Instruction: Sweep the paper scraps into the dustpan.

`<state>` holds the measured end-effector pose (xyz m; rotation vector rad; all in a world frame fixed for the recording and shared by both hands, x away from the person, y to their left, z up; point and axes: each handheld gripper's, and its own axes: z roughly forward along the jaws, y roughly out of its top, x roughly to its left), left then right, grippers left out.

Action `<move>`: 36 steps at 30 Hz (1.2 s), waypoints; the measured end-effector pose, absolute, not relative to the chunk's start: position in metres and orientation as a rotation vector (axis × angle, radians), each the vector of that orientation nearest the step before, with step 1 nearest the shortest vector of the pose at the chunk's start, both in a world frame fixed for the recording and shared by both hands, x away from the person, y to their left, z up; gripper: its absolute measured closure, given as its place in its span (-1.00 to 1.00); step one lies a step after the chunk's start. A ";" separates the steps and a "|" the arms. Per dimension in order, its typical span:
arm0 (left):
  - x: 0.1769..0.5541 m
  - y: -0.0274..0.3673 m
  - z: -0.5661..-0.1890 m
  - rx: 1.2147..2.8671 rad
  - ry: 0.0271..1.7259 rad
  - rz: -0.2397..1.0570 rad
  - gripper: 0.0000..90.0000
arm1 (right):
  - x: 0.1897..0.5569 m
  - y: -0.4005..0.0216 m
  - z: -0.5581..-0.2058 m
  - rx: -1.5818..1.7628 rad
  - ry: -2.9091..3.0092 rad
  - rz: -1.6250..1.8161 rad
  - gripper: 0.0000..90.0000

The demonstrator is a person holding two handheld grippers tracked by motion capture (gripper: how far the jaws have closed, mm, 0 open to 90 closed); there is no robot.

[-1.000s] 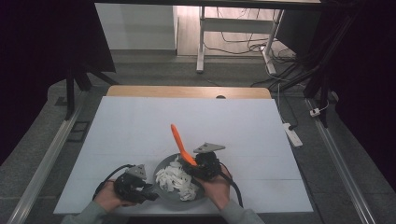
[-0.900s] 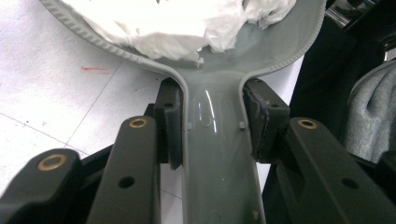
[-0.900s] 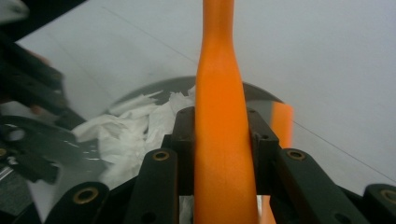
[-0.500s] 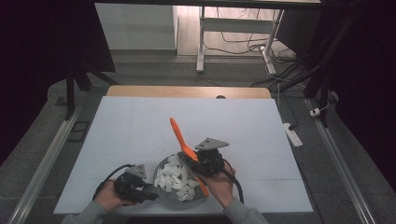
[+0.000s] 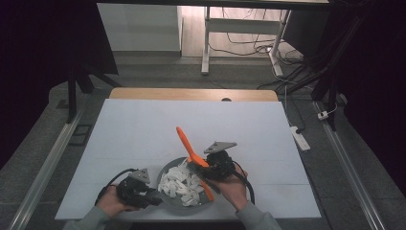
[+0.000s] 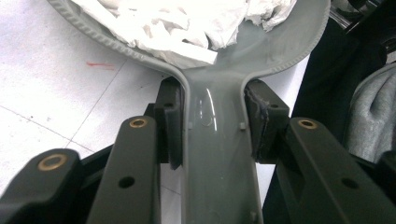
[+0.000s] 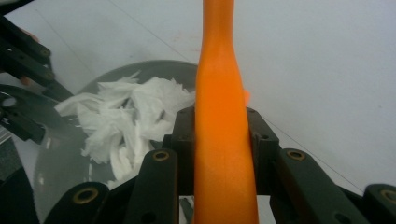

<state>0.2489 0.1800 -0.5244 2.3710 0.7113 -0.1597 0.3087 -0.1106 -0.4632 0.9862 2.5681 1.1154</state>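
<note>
Spatula (image 5: 191, 155) shifted; grey pan (image 5: 168, 170) holds paper scraps (image 5: 181, 183).

In the left gripper view, the grey plastic pan (image 6: 280, 51) ran off the top edge; in the right gripper view, the long orange plastic utensil (image 7: 223, 116) was cut off at both ends; its working end could not be made out.

The white surface (image 5: 143, 129) shows a wooden strip (image 5: 191, 94) along its far edge. Beyond that edge stands a white table leg (image 5: 207, 43). A power strip (image 5: 300, 138) lies on the floor just off the surface's right edge.
</note>
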 end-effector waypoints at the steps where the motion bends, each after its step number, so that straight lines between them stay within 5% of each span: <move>1: 0.249 0.180 -0.524 2.371 0.711 -0.161 0.37 | 0.310 -0.114 -0.463 0.998 2.573 1.114 0.56; 15: 0.249 0.180 -0.525 2.371 0.712 -0.159 0.37 | 0.334 -0.143 -0.473 1.085 2.425 1.123 0.56; 24: 0.250 0.179 -0.525 2.369 0.718 -0.158 0.37 | 0.352 -0.118 -0.494 1.060 2.419 1.088 0.56; 36: 0.250 0.177 -0.525 2.356 0.730 -0.151 0.37 | 0.316 -0.075 -0.486 0.873 2.514 1.165 0.56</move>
